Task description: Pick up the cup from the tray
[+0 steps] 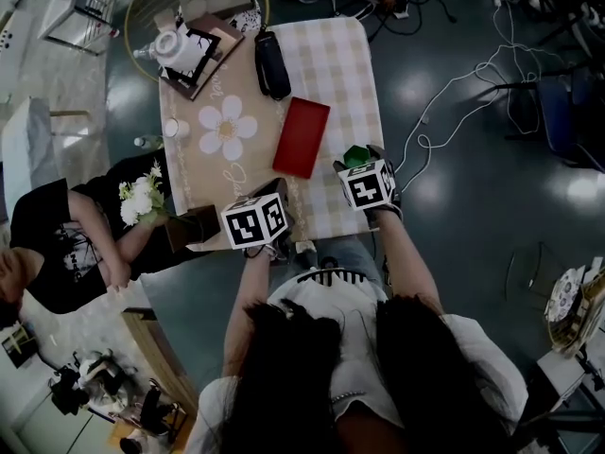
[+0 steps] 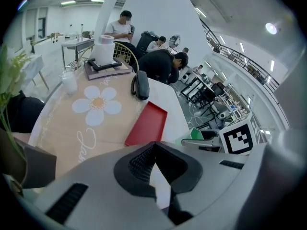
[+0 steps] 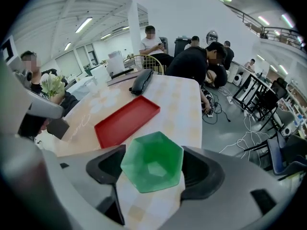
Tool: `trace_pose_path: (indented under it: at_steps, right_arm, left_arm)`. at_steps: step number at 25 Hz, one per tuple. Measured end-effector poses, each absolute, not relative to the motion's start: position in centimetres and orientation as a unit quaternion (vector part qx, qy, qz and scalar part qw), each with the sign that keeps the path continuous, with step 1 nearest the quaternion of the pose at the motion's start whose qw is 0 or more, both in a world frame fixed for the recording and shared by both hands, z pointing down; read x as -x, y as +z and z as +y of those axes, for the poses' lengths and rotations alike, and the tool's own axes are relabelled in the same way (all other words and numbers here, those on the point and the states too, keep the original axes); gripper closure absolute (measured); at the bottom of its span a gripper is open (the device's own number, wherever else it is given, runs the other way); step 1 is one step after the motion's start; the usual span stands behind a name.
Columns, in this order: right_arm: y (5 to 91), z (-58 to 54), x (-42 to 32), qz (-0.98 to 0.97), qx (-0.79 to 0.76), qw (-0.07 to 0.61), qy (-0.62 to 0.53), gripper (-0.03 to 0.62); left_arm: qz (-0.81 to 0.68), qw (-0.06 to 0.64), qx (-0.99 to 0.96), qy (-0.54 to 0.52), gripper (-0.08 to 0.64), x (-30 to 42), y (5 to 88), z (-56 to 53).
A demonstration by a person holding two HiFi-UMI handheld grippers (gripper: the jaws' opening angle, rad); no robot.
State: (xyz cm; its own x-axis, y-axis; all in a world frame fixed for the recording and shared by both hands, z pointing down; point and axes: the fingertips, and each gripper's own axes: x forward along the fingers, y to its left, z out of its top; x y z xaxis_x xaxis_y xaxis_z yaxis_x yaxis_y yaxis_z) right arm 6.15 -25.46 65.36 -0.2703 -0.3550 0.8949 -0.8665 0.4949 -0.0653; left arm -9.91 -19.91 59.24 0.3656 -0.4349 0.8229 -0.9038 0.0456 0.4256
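- Busy white-walled hall with a dark glossy floor (image 1: 454,253) strewn with cables (image 1: 454,83); in the middle a rectangular counter (image 1: 345,55) under a pale checked cloth, its left half covered by a tan runner printed with a white daisy (image 1: 227,128).
- Pinched between the dark ribbed pads of the right gripper (image 3: 153,150): a green cup (image 3: 152,166), held clear of the tray and above the checked cloth at the counter's near right edge.
- Translucent green, faceted walls, angular many-sided rim; mouth turned toward the right gripper view, nothing inside.
- Pressed together at the tips with nothing between them, the jaws of the left gripper (image 2: 153,150), hovering over the near edge of the counter just left of the other.
- Just beyond both, the red tray (image 3: 127,120): shallow, rectangular, with a low raised rim and a matte surface, empty, lying at a slant near the line where runner and cloth meet.
- Farther along, a black case (image 1: 271,64), oblong and rounded, soft-looking.
- At the far left corner, a white teapot (image 1: 168,45) on a stack of flat boards (image 1: 203,64), dark brown and black-and-white; nearer, at the runner's left edge, a small pale glass (image 1: 171,128), contents not discernible.
- At the near left corner, white flowers (image 1: 140,200) beside a dark brown box (image 1: 194,225), with a seated person (image 1: 57,235) in a black shirt close by.
- More people standing and bending near the far end of the counter, seen in both gripper views.
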Motion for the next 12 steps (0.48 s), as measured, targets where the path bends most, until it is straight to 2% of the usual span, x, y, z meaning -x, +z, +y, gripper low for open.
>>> trace_pose_path:
  at_steps: [12]
  right_arm:
    - [65.82, -25.38, -6.86, -0.746, -0.429, 0.397, 0.32, 0.229]
  left_arm:
    - [-0.527, 0.499, -0.649, 0.228, 0.552, 9.61, 59.19, -19.94]
